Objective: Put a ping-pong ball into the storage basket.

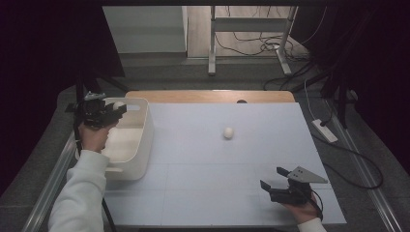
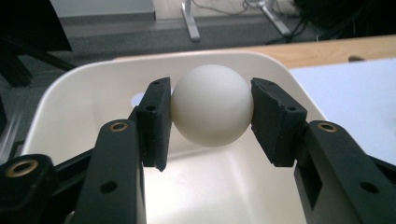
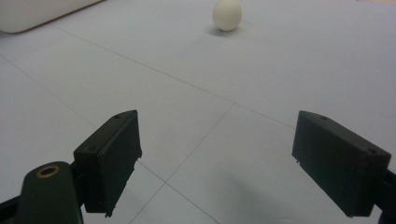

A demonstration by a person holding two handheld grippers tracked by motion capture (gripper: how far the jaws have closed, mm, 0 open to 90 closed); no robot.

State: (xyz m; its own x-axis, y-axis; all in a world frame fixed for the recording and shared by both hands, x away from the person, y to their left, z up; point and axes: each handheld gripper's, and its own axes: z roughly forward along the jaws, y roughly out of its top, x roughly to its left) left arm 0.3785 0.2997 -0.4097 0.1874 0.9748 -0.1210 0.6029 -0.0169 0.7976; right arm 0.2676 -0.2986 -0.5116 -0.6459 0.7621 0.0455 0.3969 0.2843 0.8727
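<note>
The left tongs (image 2: 211, 119) were closed on a white ball (image 2: 212, 105), pinched only at its two sides, and held it over the open white bin (image 2: 70, 88) at the left edge of the tabletop (image 1: 203, 159). The right tongs (image 3: 233, 163) were wide apart and held nothing, low over the tabletop near its front right, with a second ball (image 3: 227, 15) lying well ahead of them in the open. Judging by that smooth round shape, the held ball could squirt sideways from the pads if the grip loosened unevenly, and bounce off the bin's rim onto the tabletop.
</note>
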